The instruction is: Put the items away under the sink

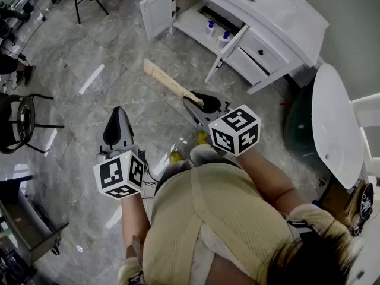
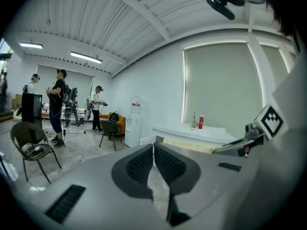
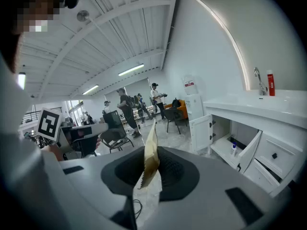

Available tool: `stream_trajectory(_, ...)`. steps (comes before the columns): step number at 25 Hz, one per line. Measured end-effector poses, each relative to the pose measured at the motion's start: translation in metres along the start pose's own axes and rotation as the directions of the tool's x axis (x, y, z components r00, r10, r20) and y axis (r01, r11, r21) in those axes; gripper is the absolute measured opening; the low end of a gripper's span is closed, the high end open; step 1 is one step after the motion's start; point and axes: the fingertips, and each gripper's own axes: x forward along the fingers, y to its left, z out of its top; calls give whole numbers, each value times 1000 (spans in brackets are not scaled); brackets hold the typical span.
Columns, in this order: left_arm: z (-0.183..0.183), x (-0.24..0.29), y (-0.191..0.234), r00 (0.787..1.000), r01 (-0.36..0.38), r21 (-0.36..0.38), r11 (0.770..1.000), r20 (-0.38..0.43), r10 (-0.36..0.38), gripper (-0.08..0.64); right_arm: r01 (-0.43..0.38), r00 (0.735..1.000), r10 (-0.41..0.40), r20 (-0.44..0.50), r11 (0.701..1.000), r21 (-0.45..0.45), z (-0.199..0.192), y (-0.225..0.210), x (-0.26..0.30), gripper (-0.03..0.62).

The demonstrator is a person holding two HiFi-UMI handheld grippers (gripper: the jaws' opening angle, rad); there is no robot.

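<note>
So far, two white bottles (image 1: 217,33) stand in the open under-sink cabinet (image 1: 189,24). Your right gripper (image 1: 191,101) clamps a flat tan paper pouch (image 1: 163,79), well short of the shelf. Your left gripper (image 1: 117,128) is closed on nothing. The pouch's print is too blurred to read.

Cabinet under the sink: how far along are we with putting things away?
Done: cabinet doors open, two bottles on its shelf. In hand: right gripper clamps a flat tan packet, short of the cabinet. The left gripper is shut, empty. Remaining: shelve the packet.
</note>
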Motion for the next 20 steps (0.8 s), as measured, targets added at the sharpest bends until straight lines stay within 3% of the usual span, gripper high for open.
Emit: stream_trajectory(20,-19,8,-4,997,48,-80,996,-56,-53,44,21,1000,-21,9,999,24,1,-12,0,86)
